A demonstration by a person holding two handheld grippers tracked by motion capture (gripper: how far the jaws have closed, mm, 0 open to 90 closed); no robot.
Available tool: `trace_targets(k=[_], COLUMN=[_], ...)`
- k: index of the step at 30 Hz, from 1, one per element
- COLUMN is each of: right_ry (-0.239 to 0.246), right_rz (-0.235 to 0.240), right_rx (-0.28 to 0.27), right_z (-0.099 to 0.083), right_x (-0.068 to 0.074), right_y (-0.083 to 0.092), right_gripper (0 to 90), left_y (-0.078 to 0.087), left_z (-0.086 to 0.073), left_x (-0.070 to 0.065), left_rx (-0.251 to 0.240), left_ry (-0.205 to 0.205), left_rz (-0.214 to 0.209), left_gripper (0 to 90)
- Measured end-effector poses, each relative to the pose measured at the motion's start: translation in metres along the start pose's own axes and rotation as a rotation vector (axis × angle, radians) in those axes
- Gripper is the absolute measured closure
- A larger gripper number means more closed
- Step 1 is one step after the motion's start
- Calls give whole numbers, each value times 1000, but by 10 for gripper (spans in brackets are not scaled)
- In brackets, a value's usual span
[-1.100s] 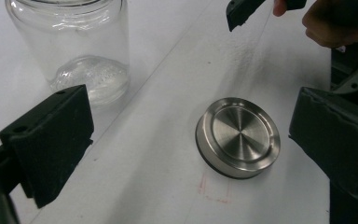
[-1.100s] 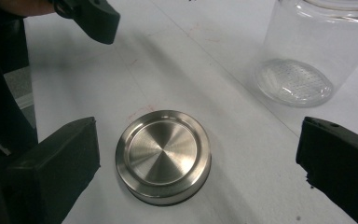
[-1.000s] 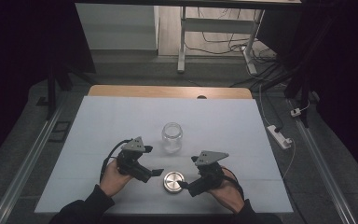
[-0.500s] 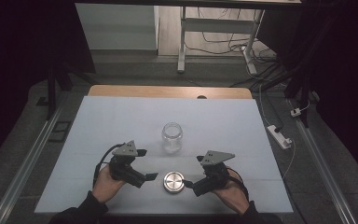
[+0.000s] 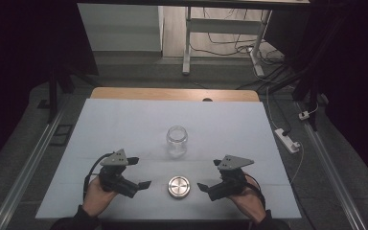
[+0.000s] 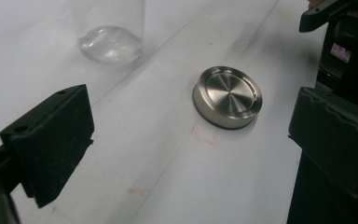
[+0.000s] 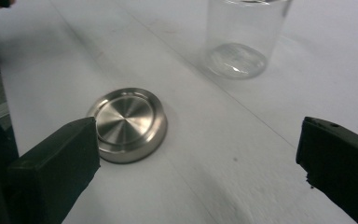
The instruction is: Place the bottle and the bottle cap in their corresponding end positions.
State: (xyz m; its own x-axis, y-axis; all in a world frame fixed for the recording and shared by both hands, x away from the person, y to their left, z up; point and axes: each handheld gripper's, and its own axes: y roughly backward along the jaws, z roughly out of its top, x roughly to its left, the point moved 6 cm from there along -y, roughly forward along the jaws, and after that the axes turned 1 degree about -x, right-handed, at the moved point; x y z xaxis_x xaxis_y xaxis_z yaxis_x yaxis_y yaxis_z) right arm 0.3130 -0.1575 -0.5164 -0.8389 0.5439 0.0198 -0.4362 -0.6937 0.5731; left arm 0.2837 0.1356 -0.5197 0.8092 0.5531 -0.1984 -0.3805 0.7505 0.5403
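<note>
So, metal lid (image 5: 178,186) flanked on desk (image 5: 124,124) by left gripper (image 5: 140,172) and right gripper (image 5: 209,175), both spread wide; glass jar (image 5: 177,141) parked behind.

White-topped table (image 5: 124,124) with a bare wooden strip along its far edge, bearing a clear glass jar (image 5: 177,141) upright and open near the middle and, nearer the front edge and apart from it, a round metal lid (image 5: 178,186) lying flat.

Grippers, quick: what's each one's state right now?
Left gripper: open, holding nothing, beside the metal lid.
Right gripper: open, holding nothing.
</note>
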Motion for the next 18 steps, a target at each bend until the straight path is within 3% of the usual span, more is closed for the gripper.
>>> trace_targets(k=[18], right_ry=[-72], right_rz=[-120], right_rx=[-3], right_z=[-27], right_x=[-27], right_y=[37], right_gripper=[0], left_y=[40], left_z=[-34], left_x=[8], left_rx=[-16], left_ry=[78], left_rz=[103], left_gripper=[9])
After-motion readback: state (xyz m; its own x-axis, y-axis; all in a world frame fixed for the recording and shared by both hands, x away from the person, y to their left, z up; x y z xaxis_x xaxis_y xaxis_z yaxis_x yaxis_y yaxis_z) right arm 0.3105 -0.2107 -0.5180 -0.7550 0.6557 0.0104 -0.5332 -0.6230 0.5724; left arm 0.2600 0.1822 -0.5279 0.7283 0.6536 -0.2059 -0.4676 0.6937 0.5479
